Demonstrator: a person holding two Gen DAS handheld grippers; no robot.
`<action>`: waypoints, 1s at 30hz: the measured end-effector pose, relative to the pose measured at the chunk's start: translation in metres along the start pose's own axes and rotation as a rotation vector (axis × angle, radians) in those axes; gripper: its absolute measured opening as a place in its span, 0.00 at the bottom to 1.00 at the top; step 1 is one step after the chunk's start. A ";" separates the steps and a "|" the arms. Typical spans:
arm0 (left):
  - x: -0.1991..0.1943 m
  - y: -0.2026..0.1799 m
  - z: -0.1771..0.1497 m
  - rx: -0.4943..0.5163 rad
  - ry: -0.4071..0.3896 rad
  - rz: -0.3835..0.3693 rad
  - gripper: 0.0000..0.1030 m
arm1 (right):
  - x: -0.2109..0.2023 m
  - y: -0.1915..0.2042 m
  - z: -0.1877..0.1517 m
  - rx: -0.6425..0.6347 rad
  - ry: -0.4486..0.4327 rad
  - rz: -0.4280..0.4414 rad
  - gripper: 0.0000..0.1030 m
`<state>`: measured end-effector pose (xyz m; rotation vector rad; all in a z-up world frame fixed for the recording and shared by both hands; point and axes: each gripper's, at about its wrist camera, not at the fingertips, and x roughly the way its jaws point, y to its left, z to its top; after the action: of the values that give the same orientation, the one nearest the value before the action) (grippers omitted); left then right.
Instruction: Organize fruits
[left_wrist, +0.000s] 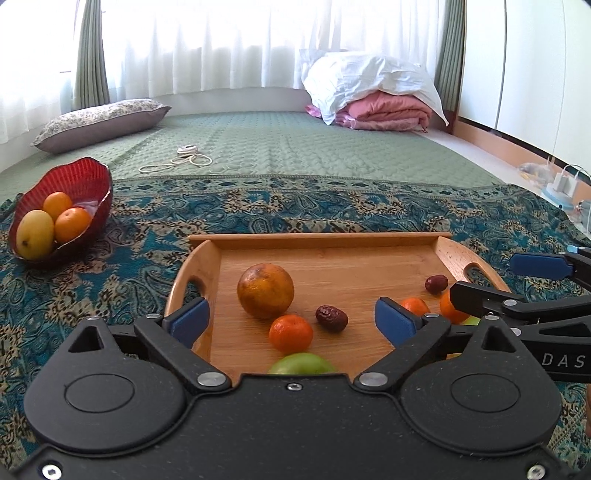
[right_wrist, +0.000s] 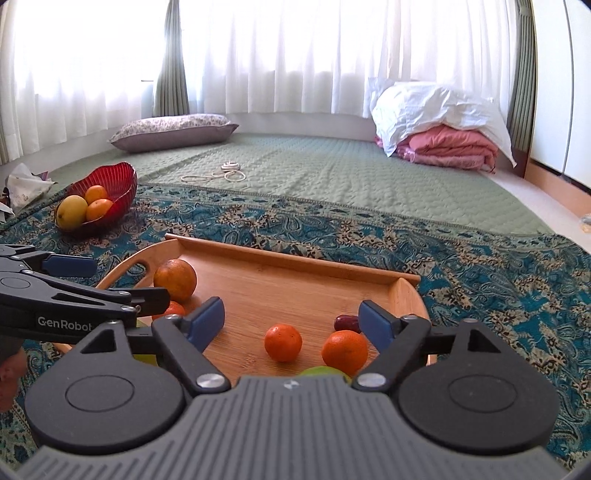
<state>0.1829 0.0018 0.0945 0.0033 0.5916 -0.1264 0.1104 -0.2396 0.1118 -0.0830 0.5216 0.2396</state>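
The left hand-held gripper (left_wrist: 291, 319) and right hand-held gripper (right_wrist: 291, 319) are both held spread and empty above the wooden tray (left_wrist: 332, 242), where oranges (left_wrist: 290, 332), dates (left_wrist: 331, 318) and a green apple (left_wrist: 302, 363) are scattered. Off to the left, a red bowl (left_wrist: 86, 173) is seen holding further fruit.

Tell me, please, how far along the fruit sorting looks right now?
Partly done: the red ribbed glass bowl already holds a yellow mango and two oranges. Nothing is in hand; the left gripper and right gripper hover open. The wooden tray still holds oranges, dates and green fruit.
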 end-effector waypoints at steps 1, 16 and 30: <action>-0.003 -0.001 -0.001 0.003 -0.004 0.005 0.94 | -0.002 0.002 -0.001 -0.005 -0.006 -0.005 0.87; -0.042 0.001 -0.039 -0.006 -0.052 0.058 0.97 | -0.030 0.017 -0.034 0.008 -0.049 -0.034 0.93; -0.047 0.003 -0.090 0.002 -0.013 0.100 0.97 | -0.036 0.022 -0.080 0.032 -0.019 -0.083 1.00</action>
<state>0.0947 0.0143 0.0461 0.0340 0.5777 -0.0299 0.0359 -0.2366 0.0609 -0.0705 0.5022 0.1509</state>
